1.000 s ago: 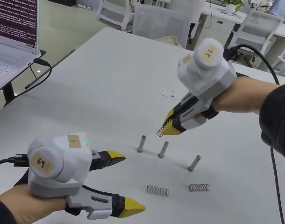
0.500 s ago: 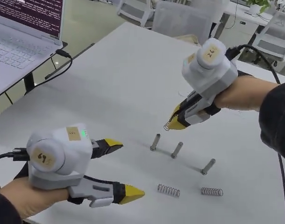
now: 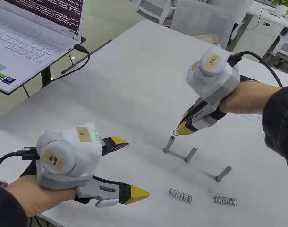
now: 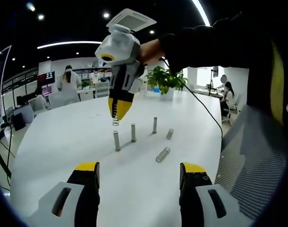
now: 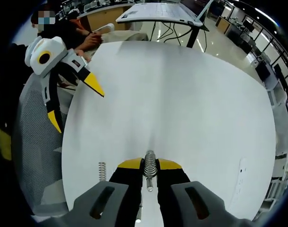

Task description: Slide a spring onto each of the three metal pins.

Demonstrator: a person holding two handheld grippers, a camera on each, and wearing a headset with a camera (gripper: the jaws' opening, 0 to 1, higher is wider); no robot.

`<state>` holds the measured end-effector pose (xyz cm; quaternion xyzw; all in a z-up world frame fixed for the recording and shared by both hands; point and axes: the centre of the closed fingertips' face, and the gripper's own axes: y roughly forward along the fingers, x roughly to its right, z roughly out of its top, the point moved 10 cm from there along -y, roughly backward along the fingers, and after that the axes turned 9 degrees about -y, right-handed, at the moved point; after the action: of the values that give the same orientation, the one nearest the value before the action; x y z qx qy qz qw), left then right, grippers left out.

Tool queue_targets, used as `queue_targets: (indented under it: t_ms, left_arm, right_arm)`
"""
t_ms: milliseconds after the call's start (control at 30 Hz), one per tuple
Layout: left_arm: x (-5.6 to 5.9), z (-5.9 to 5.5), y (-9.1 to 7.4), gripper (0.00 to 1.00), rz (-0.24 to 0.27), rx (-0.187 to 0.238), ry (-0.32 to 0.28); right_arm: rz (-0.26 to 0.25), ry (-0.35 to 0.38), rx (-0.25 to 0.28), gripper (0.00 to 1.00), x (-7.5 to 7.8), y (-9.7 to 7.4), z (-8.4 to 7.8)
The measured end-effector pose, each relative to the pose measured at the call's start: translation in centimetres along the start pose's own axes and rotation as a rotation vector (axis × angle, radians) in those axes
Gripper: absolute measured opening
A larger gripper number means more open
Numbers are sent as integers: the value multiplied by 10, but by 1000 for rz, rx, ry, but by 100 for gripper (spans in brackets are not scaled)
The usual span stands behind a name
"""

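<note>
Three short metal pins stand upright on the white table: the left pin (image 3: 168,144), the middle pin (image 3: 191,153) and the right pin (image 3: 223,173). My right gripper (image 3: 182,129) is shut on a spring (image 3: 176,132) that sticks out past its yellow tips, just above the top of the left pin. From the left gripper view, that spring (image 4: 115,122) hangs over the nearest pin (image 4: 116,140). In the right gripper view the spring (image 5: 149,163) sits between the closed jaws. Two more springs (image 3: 180,195) (image 3: 225,200) lie flat in front of the pins. My left gripper (image 3: 128,167) is open and holds nothing, to the left of the pins.
An open laptop (image 3: 40,23) sits on a side stand at the far left, with a black cable (image 3: 82,54) running from it. Office chairs (image 3: 200,19) stand beyond the table's far edge. The right gripper's cable (image 3: 271,71) trails back over the arm.
The head camera has shifted. My right gripper has carried the spring down and left, from beside the pins to just over the left pin. My left gripper has stayed open, roughly where it was.
</note>
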<state>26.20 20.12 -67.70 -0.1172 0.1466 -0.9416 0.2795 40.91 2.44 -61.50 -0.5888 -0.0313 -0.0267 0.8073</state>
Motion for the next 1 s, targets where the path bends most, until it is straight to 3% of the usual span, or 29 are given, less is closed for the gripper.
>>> queue_targets:
  t_ms: [467, 1000]
  left_arm:
    - [-4, -2, 0, 65, 49, -37, 94]
    - [-8, -1, 1, 64, 56, -56, 128]
  right_arm:
    - [20, -9, -37, 8, 0, 7, 0]
    - [39, -10, -49, 8, -1, 11, 2]
